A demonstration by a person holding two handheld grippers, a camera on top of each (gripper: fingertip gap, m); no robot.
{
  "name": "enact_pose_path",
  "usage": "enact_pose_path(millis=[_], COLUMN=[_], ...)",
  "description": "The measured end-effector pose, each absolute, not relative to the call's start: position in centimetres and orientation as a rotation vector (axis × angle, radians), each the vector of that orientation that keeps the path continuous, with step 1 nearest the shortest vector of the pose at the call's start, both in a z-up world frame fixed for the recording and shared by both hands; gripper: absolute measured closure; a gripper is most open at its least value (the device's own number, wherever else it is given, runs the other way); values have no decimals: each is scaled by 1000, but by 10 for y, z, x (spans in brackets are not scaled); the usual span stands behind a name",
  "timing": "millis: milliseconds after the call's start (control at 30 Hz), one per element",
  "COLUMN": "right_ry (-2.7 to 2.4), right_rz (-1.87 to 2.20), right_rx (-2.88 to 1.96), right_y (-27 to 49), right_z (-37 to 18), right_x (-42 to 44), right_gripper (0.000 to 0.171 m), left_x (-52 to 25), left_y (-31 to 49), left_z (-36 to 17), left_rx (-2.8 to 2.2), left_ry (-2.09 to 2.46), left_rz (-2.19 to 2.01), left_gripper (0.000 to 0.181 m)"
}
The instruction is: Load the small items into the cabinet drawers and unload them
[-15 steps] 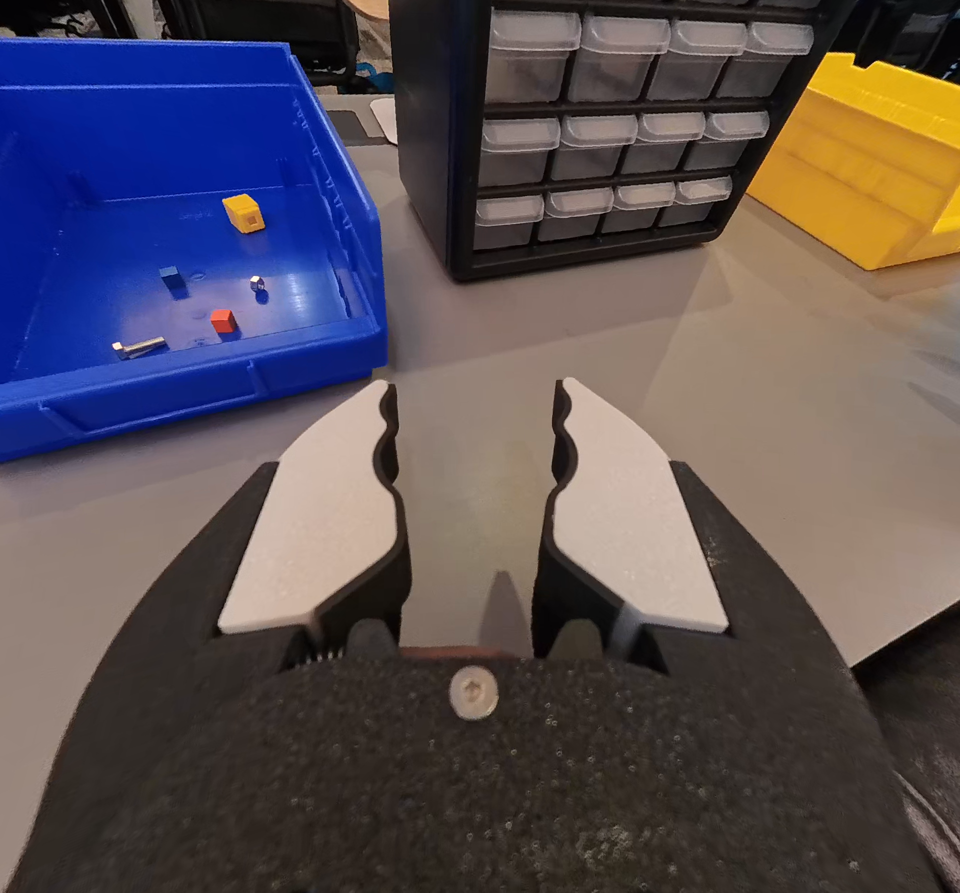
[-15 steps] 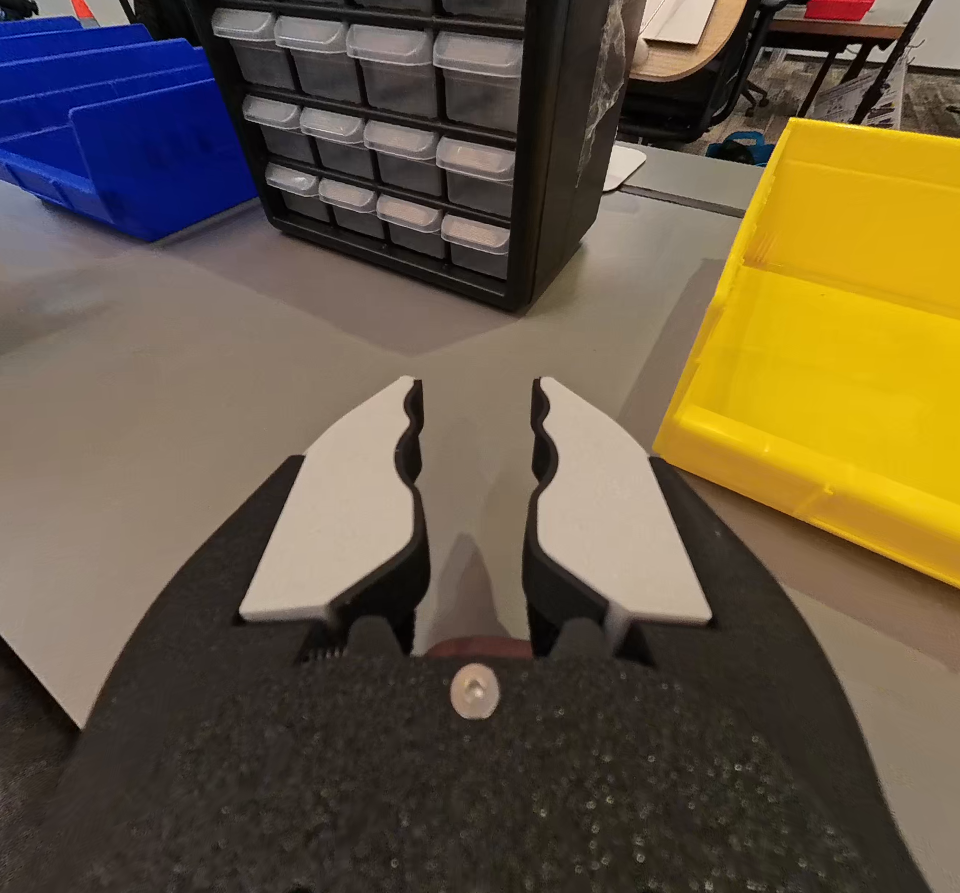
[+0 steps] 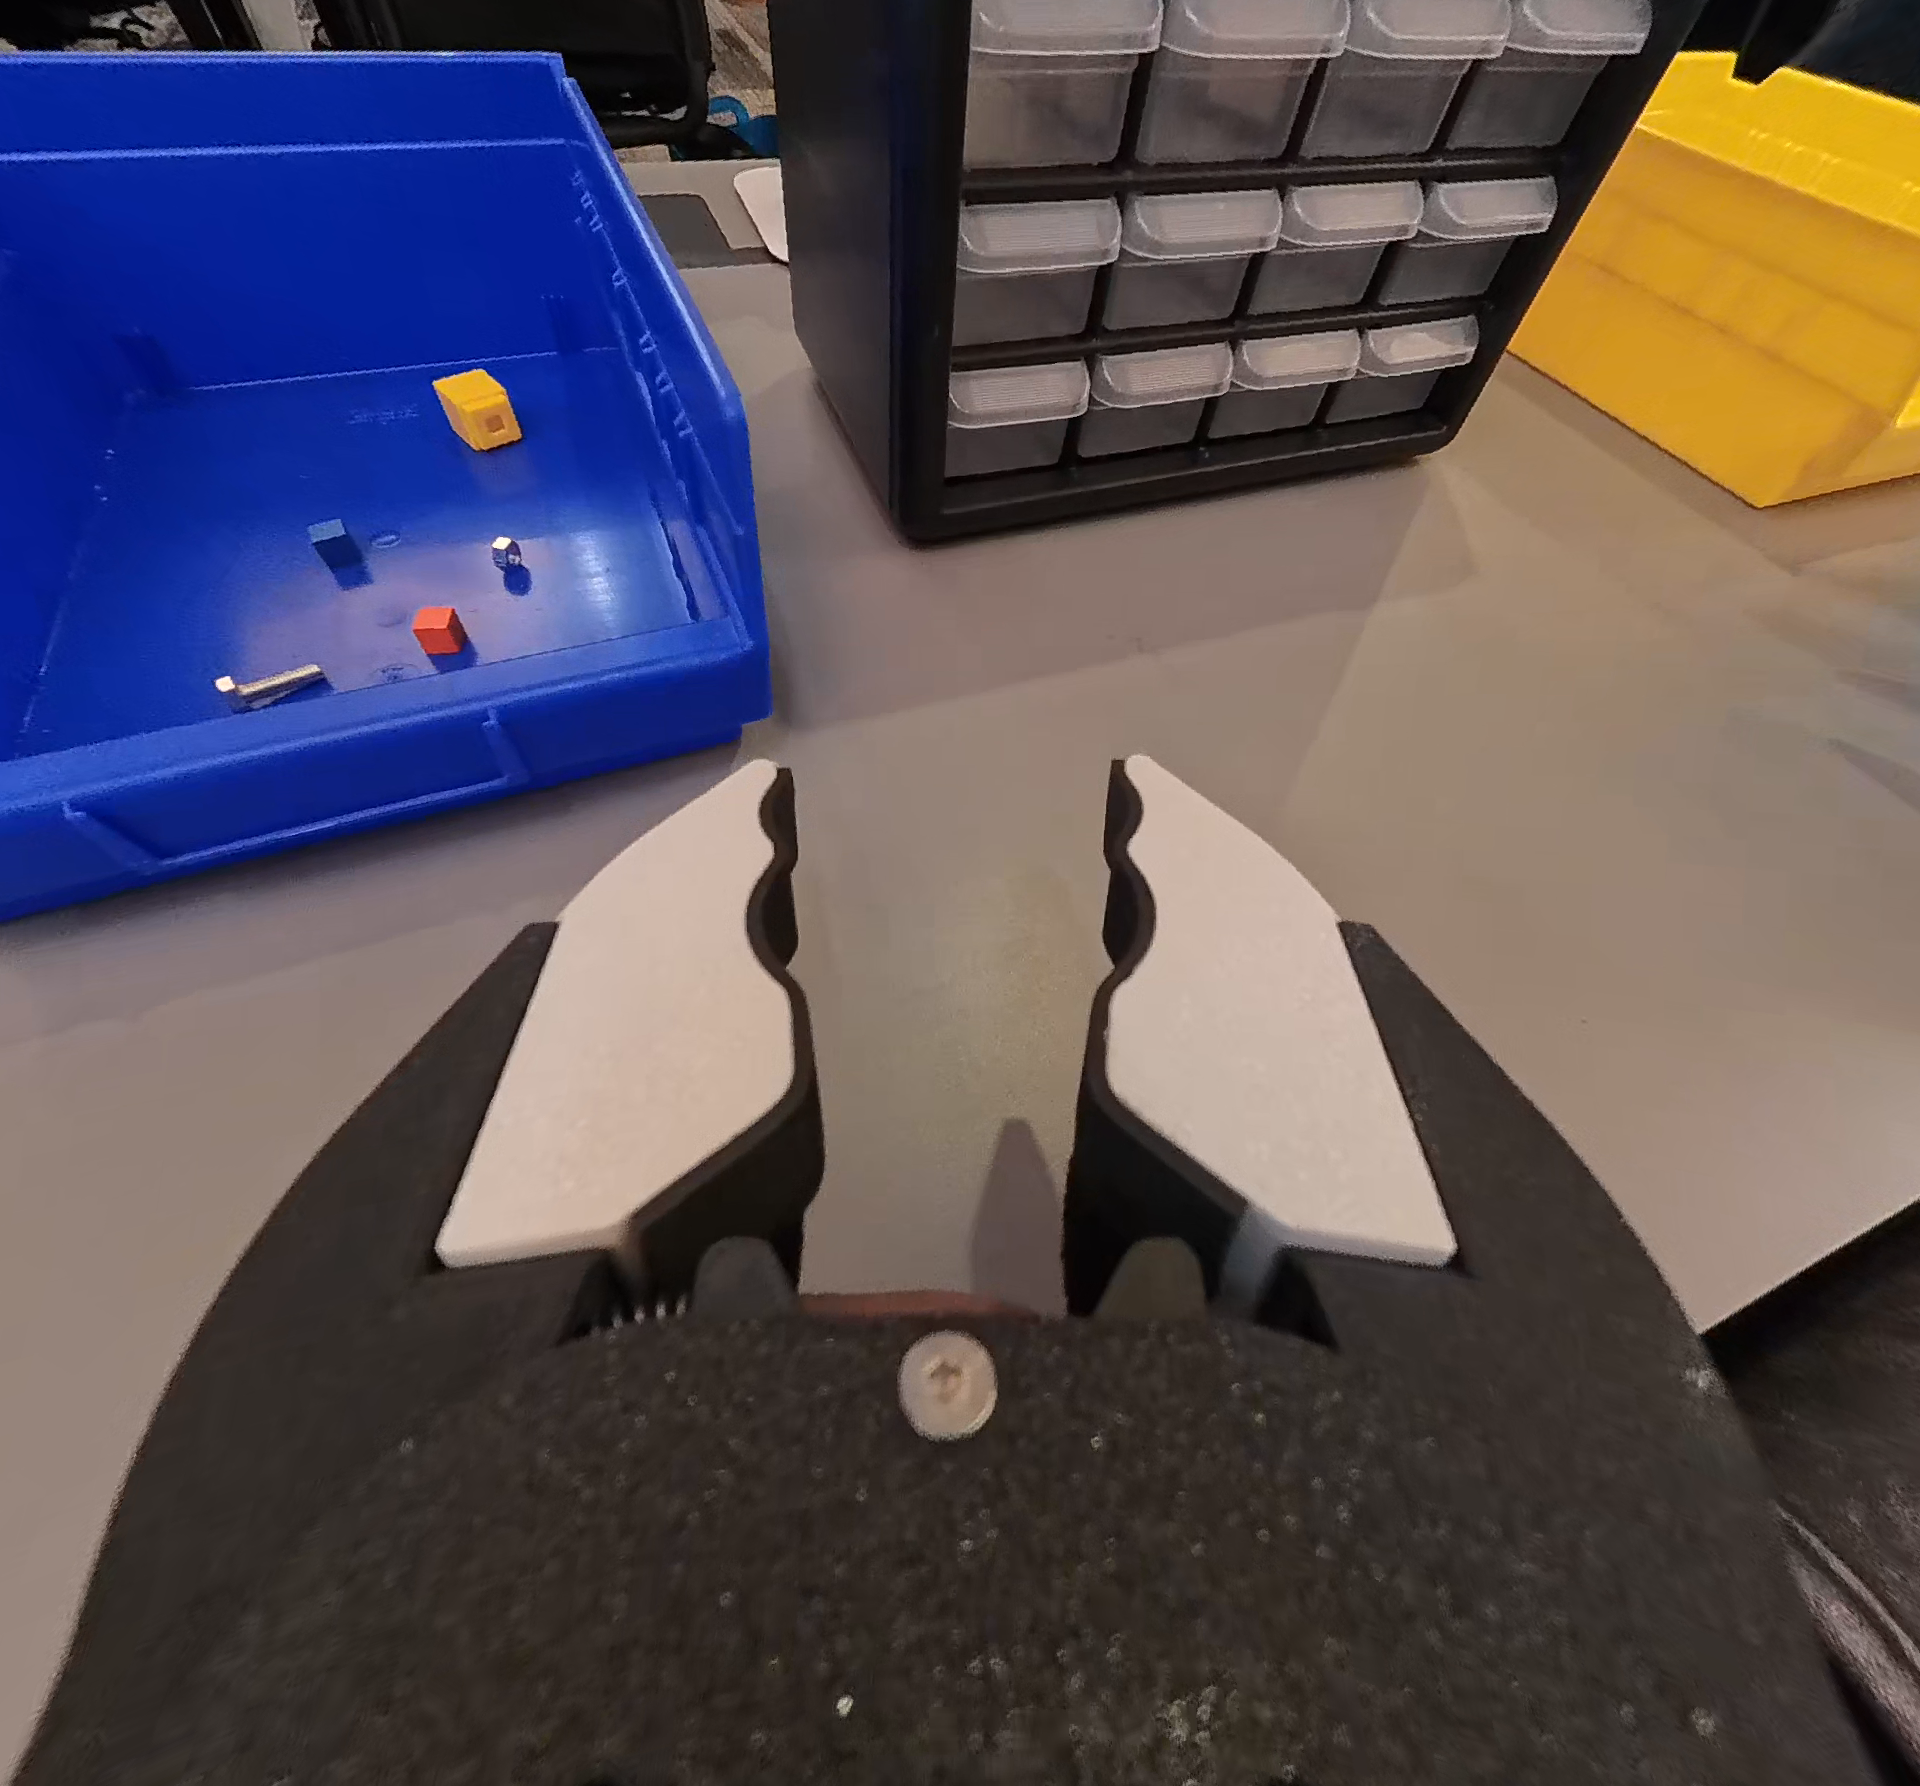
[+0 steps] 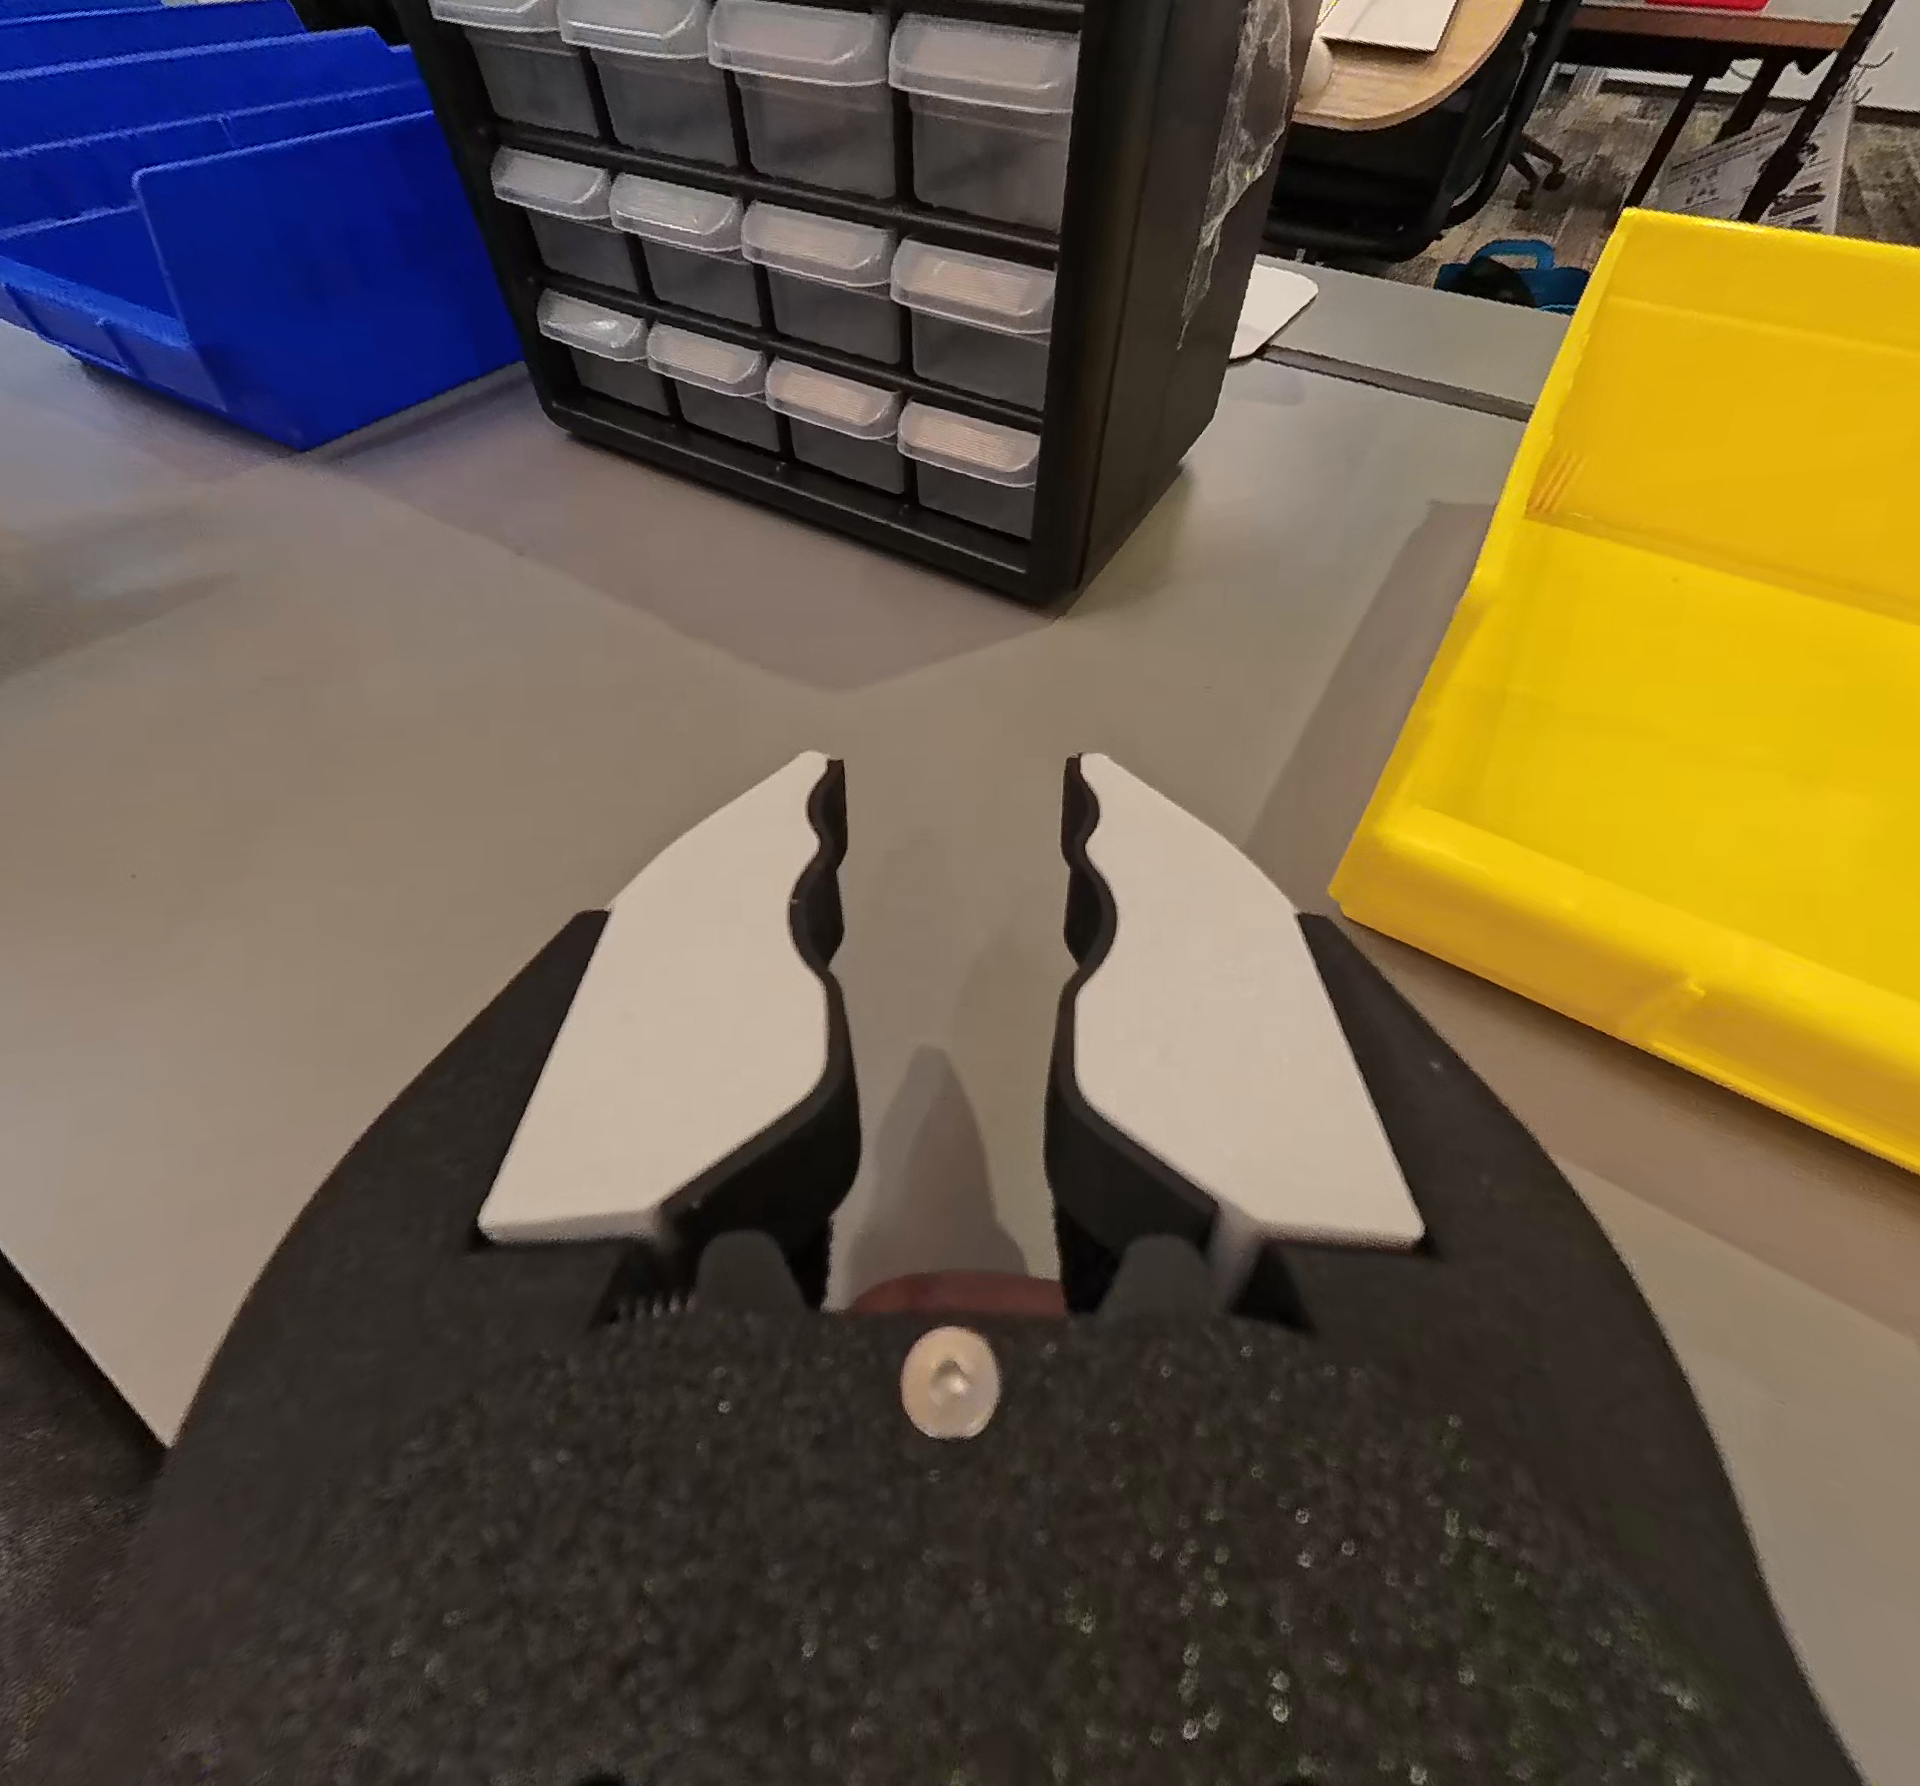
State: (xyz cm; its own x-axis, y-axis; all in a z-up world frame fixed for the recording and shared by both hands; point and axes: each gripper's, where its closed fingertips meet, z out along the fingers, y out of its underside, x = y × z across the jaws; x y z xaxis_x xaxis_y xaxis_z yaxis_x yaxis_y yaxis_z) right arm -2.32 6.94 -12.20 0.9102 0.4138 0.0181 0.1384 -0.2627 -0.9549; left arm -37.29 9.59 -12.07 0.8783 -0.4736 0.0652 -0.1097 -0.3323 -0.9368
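Loading has not begun: both the left gripper (image 3: 945,780) and the right gripper (image 4: 954,780) hover over the counter (image 3: 1351,801), fingers spread and empty; the small items (image 3: 440,630) lie in the blue bin (image 3: 312,801) left of the closed cabinet drawers (image 3: 1195,282); next, probably, a drawer needs pulling open.

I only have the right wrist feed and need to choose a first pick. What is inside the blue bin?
Observer: Five small items lie on the floor of the blue bin: a yellow cube, a blue cube, a red cube, a metal nut and a bent metal piece.
Operator: Which lies closest to the bin's front wall?
Observer: The bent metal piece; the red cube lies just to its right.
Operator: Is the left gripper free?
Observer: Yes, the left gripper is open and empty, over the grey table in front of the bin.
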Motion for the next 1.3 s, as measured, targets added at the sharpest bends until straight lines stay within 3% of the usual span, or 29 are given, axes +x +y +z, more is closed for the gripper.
enact_pose_path(millis=[567,833,1000,1300], right_ry=[-412,-393,-356,-299], right_rz=[279,323,378,405], right_rx=[-1845,-1841,-1854,-1884], right_y=[69,67,68,73], right_z=[-123,-121,-122,-127], right_x=[-24,-26,-23,-12], right_gripper=[132,132,132,132], left_x=[-372,-370,-344,-286], left_y=[97,120,159,237], left_z=[-115,-99,-58,-8], left_rx=[-1877,-1868,-1574,-1154], left_ry=[377,517,801,1041], left_rz=[-413,42,511,957], left_gripper=[123,132,135,142])
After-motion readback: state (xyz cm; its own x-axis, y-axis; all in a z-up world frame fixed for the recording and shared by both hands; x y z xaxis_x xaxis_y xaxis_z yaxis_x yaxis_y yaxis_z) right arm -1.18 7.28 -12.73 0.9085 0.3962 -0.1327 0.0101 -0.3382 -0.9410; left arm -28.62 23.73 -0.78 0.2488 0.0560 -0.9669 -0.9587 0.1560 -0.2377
